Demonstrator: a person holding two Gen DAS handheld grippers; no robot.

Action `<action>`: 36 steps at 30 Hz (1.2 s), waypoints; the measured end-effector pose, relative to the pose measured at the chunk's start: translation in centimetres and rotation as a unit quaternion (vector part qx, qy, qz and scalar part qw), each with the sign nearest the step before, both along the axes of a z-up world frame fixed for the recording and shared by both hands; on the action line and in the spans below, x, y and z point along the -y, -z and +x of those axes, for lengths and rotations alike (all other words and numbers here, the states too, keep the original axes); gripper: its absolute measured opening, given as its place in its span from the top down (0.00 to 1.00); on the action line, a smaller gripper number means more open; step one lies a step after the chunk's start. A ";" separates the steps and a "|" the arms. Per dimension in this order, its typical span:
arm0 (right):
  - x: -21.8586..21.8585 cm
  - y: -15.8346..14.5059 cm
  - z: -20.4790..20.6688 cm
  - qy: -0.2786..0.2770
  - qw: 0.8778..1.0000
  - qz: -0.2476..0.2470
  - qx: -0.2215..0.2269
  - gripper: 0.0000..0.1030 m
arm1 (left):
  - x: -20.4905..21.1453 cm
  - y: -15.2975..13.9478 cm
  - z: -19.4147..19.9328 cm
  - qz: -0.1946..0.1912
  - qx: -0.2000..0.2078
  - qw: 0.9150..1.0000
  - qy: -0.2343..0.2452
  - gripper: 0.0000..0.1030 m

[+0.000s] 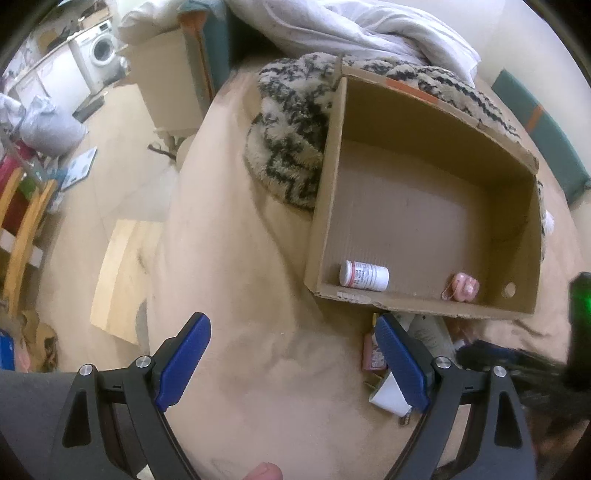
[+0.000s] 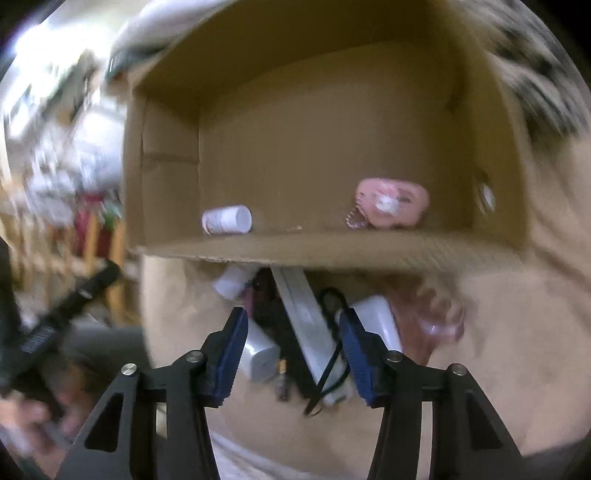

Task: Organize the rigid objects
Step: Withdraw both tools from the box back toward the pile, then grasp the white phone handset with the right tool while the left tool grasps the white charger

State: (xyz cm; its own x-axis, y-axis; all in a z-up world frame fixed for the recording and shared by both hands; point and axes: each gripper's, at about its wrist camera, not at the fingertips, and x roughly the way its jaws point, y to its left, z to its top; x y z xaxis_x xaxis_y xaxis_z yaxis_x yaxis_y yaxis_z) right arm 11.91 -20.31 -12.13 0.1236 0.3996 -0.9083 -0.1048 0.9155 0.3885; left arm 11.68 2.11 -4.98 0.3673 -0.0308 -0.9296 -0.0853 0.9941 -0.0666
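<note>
An open cardboard box [image 1: 417, 110] lies on a beige bed cover; it also shows in the right wrist view [image 2: 332, 251]. Inside lie a white pill bottle [image 1: 364, 274] [image 2: 226, 220] and a small pink case [image 1: 463, 287] [image 2: 391, 205]. A pile of loose items sits in front of the box: a long white bar [image 2: 306, 325], a white adapter [image 2: 380, 321] [image 1: 388, 398], a white tube [image 2: 258, 356], a black cable [image 2: 334, 306], a pink packet [image 1: 373, 354]. My left gripper [image 1: 291, 363] is open and empty, left of the pile. My right gripper [image 2: 293, 356] is open, its fingers on either side of the white bar.
A black-and-cream fluffy blanket [image 1: 288, 140] lies behind and left of the box, with a white duvet [image 1: 351, 29] beyond it. The bed edge drops to the floor at left, where a board [image 1: 114, 277], a wooden chair [image 1: 22, 229] and a washing machine [image 1: 99, 51] stand.
</note>
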 end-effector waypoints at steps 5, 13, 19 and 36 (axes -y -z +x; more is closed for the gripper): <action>-3.5 2.4 1.5 -0.072 0.996 -0.054 -0.006 0.64 | -0.2 -0.2 0.0 0.001 0.004 1.000 -0.003 0.13; -5.2 2.4 0.3 -0.118 0.988 -0.096 0.025 0.78 | -0.7 0.4 0.2 -0.002 -0.010 1.000 -0.011 0.13; -4.3 -1.9 -2.9 -0.126 0.984 -0.093 0.085 0.79 | -0.3 0.3 0.1 -0.002 -0.008 1.000 -0.004 0.13; 0.3 -10.1 -3.5 -0.005 0.967 0.007 0.253 0.79 | 1.6 5.5 -1.4 -0.031 -0.115 0.993 -0.019 0.13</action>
State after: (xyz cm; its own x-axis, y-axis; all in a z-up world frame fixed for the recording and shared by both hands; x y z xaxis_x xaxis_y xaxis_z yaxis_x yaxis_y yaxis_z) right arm 8.36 -20.61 -1.98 0.5470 0.4154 -0.7268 -0.2941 0.9082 0.2978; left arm 10.29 0.53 -10.45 0.1481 -0.0797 -0.9857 -0.1434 0.9845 -0.1012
